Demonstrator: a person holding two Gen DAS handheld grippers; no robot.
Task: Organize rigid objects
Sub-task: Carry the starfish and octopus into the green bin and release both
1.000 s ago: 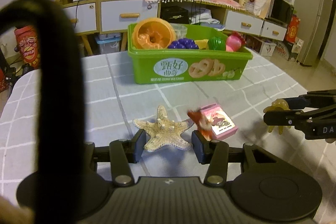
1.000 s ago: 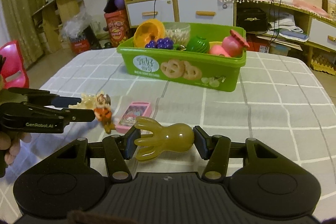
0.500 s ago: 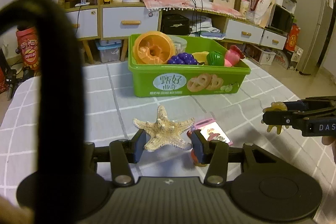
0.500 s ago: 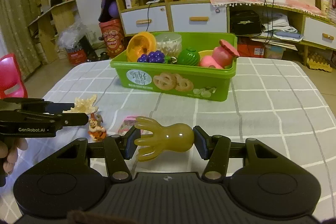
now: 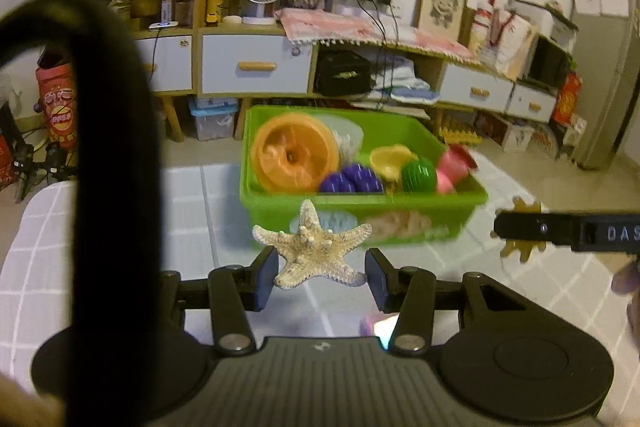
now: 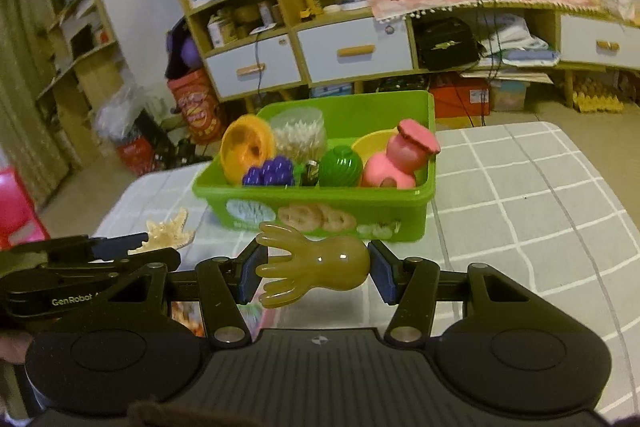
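My left gripper (image 5: 321,273) is shut on a beige starfish (image 5: 314,250) and holds it in the air, just short of the green bin (image 5: 460,211). My right gripper (image 6: 314,269) is shut on an olive-yellow toy octopus (image 6: 316,263), also lifted, in front of the same bin (image 6: 424,211). The bin holds an orange ring (image 5: 294,157), purple grapes (image 6: 269,171), a green ball (image 6: 340,167), a yellow bowl and a pink toy (image 6: 396,159). In the left wrist view the octopus (image 5: 520,251) shows at the right behind the right gripper's finger. The starfish (image 6: 168,233) shows at the left of the right wrist view.
A pink card box (image 5: 374,327) lies on the checked tablecloth (image 6: 520,187) below the left gripper, mostly hidden. A small figurine (image 6: 186,315) lies under the grippers. A black strap (image 5: 112,167) blocks the left of the left wrist view. Shelves and drawers stand behind the table.
Both grippers have risen off the table and moved toward the green bin, each with its object. The pink box and the figurine stayed on the cloth and dropped low in view.
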